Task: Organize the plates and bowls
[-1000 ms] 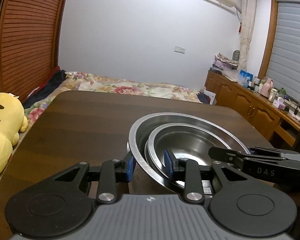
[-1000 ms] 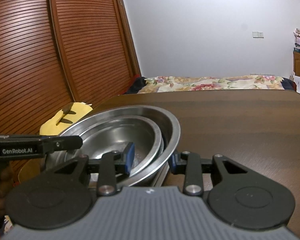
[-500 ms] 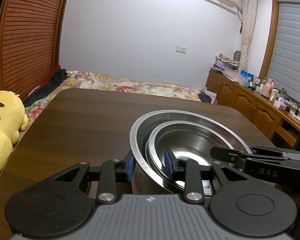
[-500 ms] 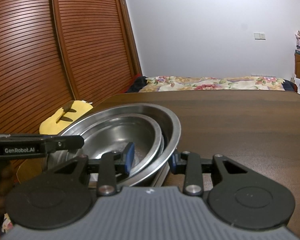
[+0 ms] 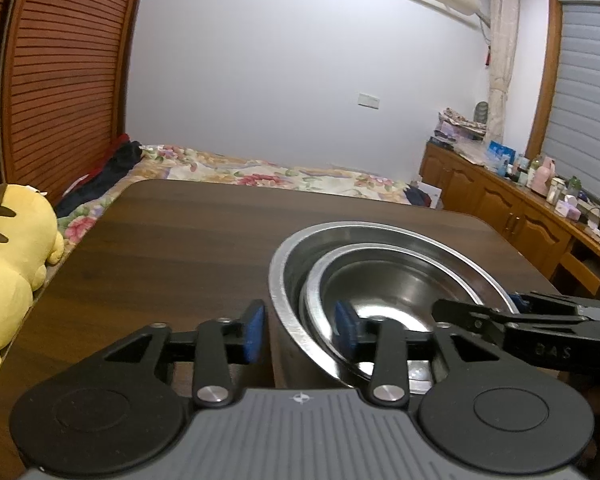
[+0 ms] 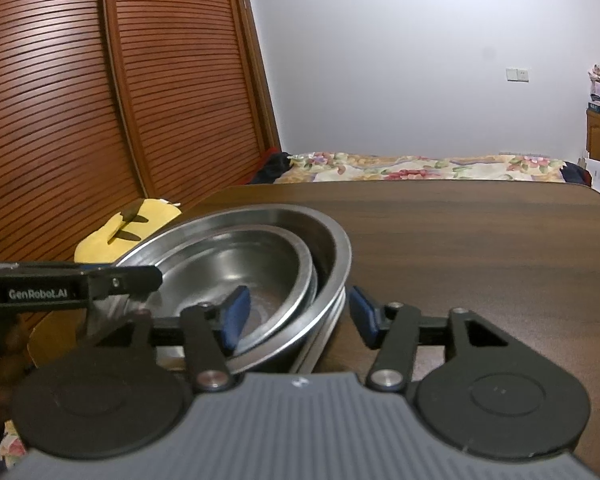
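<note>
Two nested steel bowls (image 5: pixel 380 280) straddled at opposite rims by left gripper (image 5: pixel 300 330) and right gripper (image 6: pixel 296 314), both spread, unclamped; next: squeezing, then lifting level.

My tongs show black arms, blue pads (image 5: pixel 254 332) and grey ribbed bodies. The nested bowls (image 5: pixel 384 280) gleam silver on the dark brown wood-grain table (image 5: pixel 188 248). Yellow plush toy (image 5: pixel 8 248), floral bedspread (image 6: pixel 420 166), reddish-brown slatted doors (image 6: pixel 100 100), pale wall.
</note>
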{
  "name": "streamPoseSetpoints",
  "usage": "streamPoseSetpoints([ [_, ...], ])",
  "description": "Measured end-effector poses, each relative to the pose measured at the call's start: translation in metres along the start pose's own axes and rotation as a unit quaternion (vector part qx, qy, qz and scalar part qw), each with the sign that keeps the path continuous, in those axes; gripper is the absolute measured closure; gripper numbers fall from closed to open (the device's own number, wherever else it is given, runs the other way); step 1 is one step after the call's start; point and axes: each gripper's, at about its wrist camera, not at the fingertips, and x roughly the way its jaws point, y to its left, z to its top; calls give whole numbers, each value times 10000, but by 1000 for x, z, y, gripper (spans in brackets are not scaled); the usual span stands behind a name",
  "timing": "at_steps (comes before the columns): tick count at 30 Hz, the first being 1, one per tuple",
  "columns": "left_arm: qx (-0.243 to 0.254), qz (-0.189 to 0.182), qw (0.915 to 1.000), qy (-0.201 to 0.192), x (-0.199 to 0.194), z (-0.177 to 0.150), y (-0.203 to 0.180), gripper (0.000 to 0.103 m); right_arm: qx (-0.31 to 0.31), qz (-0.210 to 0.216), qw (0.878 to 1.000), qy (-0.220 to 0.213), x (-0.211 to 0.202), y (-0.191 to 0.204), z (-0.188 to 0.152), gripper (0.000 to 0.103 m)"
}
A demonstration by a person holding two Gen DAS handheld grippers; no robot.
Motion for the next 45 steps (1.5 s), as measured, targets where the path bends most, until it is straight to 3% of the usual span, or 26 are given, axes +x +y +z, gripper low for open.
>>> streamPoseSetpoints([
  [4, -31, 74, 10000, -1, 0, 0, 3, 35, 6, -47, 10000, -35, -4, -2, -1, 39],
  [7, -17, 162, 9999, -32, 0, 0, 3, 18, 5, -136, 9999, -85, -6, -3, -1, 28],
  [15, 70, 306, 9994, -126, -4, 2, 0, 1, 36, -352, 9987, -356, -19, -9, 3, 5],
  [17, 110, 332, 9993, -152, -6, 3, -2, 0, 34, -400, 9984, -410, -21, -10, 5, 0],
  [45, 642, 626, 9950, -440, -38, 20, -56, 0, 6, -1430, 9880, -587, -77, -1, 12, 0],
])
